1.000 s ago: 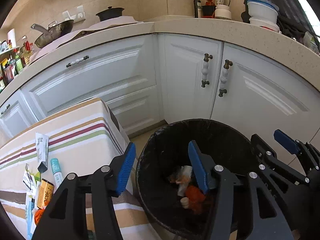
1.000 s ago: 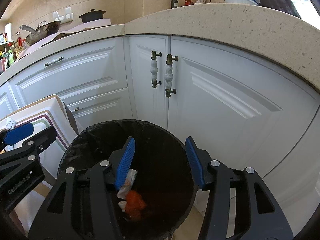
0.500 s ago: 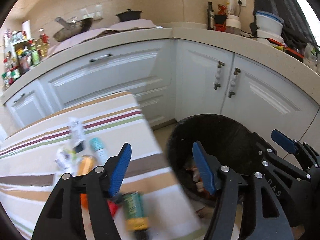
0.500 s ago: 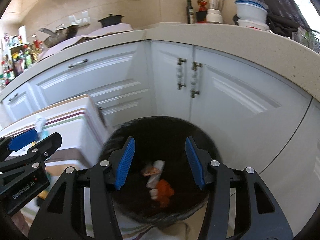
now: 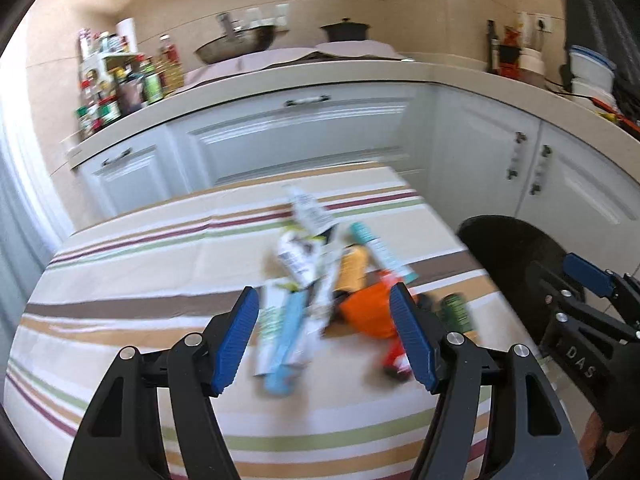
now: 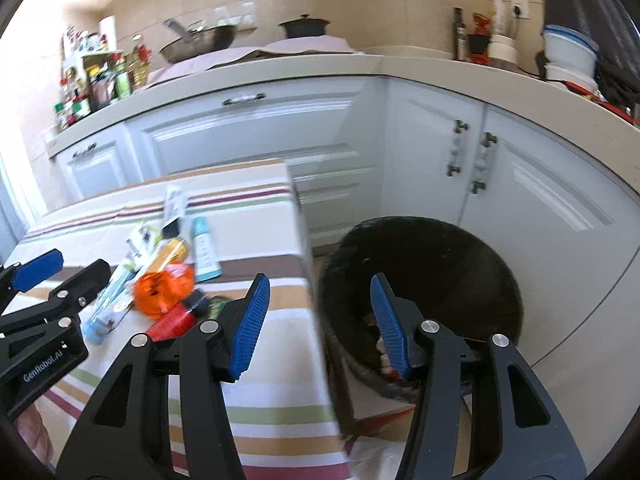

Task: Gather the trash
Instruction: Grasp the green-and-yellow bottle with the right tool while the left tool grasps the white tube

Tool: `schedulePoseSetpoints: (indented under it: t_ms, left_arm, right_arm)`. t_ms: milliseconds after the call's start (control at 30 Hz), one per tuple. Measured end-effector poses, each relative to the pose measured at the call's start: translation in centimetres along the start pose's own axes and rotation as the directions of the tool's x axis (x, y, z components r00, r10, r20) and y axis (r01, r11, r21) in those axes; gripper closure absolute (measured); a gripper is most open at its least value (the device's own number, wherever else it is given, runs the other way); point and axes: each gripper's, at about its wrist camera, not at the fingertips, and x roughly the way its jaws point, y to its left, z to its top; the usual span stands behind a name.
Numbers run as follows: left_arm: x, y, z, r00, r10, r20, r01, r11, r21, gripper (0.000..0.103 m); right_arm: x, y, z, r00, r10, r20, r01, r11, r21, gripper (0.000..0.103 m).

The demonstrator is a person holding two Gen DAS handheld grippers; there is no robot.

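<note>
The left gripper (image 5: 326, 338), its jaws just widened and empty, hangs over the trash pile (image 5: 320, 288) near the table's (image 5: 120, 264) bin-side edge. The right gripper (image 6: 318, 326), parted and empty, hangs between that edge and the bin (image 6: 472, 248). One wrapper should be singled out before closing.

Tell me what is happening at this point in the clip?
A person is clearing litter with two handheld grippers. The left gripper, jaws just opened wider and empty, points at the pile of crumpled wrappers on the striped tablecloth. The right gripper, also empty, hangs at the table's edge beside the black round bin, which already holds scraps.
</note>
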Motion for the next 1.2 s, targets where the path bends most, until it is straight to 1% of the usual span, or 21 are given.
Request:
schedulePoseSetpoints:
  t_ms: [267,400,533,733,767,800,933,1000,1200]
  left_arm:
    - [0.8,4.8,-2.0,0.997,0.063,-0.047,-0.066,0.996,-0.065,0.037]
    - [1.3,6.4,-2.4,0.995,0.077,-0.069,-0.083,0.993,-0.086,0.037]
    - [1.7,7.2,-2.7,0.994,0.074,-0.083,-0.082,0.992,-0.096,0.037]
    - [2.1,7.4,-3.1,0.993,0.055,-0.100,-0.065,0.993,-0.099,0.036]
    - [2.2,7.5,-3.1,0.993,0.053,-0.102,-0.063,0.993,-0.100,0.036]
    - [2.2,7.5,-3.1,0.993,0.051,-0.104,-0.061,0.993,-0.101,0.036]
    - [2.5,7.7,-3.2,0.992,0.048,-0.113,-0.060,0.993,-0.106,0.036]
    - [2.6,7.6,-3.3,0.992,0.046,-0.120,-0.059,0.992,-0.108,0.036]
    - [3.4,7.2,-3.3,0.989,0.046,-0.140,-0.060,0.994,-0.092,0.036]
  right_arm:
    - [1.3,3.2,-0.6,0.998,0.030,-0.057,-0.033,0.998,-0.050,0.052]
    - [2.0,3.9,-0.6,0.995,0.039,-0.093,-0.045,0.997,-0.058,0.052]
    - [2.9,4.5,-0.7,0.990,0.033,-0.134,-0.042,0.997,-0.070,0.052]
    - [4.1,5.1,-1.1,0.980,0.023,-0.198,-0.040,0.996,-0.083,0.054]
    - [4.1,5.1,-1.1,0.978,0.025,-0.205,-0.043,0.996,-0.084,0.061]
    - [4.3,5.2,-1.2,0.976,0.029,-0.216,-0.049,0.995,-0.084,0.065]
    - [4.7,5.1,-1.5,0.969,0.045,-0.244,-0.065,0.995,-0.076,0.072]
    - [4.7,5.0,-1.5,0.969,0.052,-0.243,-0.072,0.995,-0.075,0.080]
    - [4.4,4.5,-1.5,0.970,0.060,-0.237,-0.078,0.995,-0.065,0.080]
